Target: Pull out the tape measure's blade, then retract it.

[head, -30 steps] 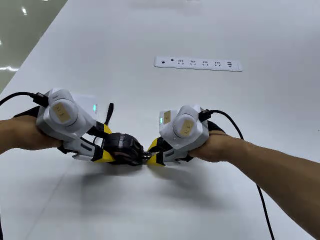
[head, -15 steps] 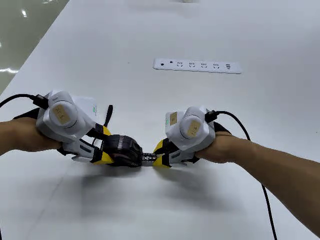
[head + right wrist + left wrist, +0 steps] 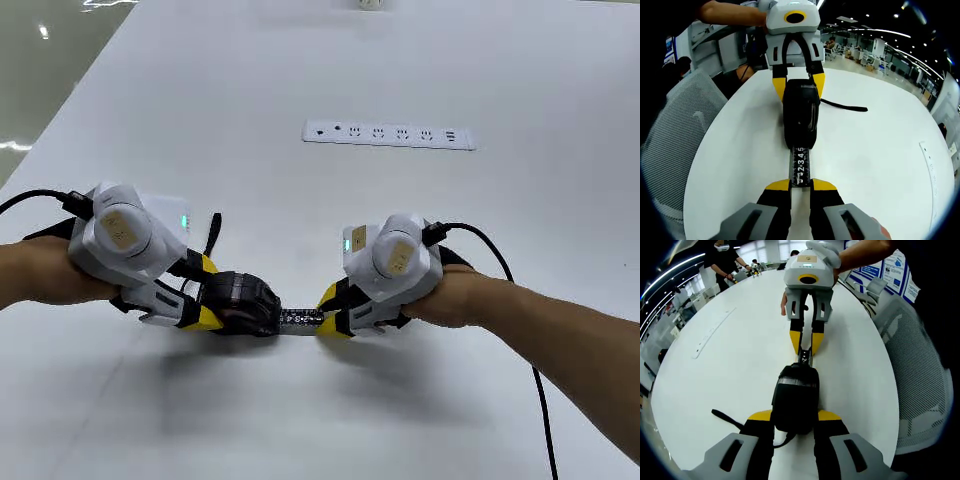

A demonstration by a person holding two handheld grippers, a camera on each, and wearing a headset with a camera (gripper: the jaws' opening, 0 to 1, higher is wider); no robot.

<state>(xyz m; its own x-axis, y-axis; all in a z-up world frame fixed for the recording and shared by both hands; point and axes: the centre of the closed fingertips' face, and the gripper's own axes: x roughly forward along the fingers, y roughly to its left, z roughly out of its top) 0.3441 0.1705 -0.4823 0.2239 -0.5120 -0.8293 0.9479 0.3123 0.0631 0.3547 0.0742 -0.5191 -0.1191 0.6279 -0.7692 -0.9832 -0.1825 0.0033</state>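
Note:
A black tape measure rests on the white table, with my left gripper shut on its case. In the left gripper view the case sits between the yellow-tipped jaws of my left gripper. My right gripper is shut on the tip of the blade, a short length of which shows between case and jaws. The right gripper view shows the numbered blade running from the case into my right gripper. The tape's black wrist strap trails on the table.
A white power strip lies flat farther back on the table. Black cables run from both grippers, the right one toward the near edge. The table's left edge drops to a glossy floor. Mesh chairs stand beside the table.
My right gripper has moved right, away from the case, drawing a short stretch of blade out. The left gripper and case have stayed nearly still.

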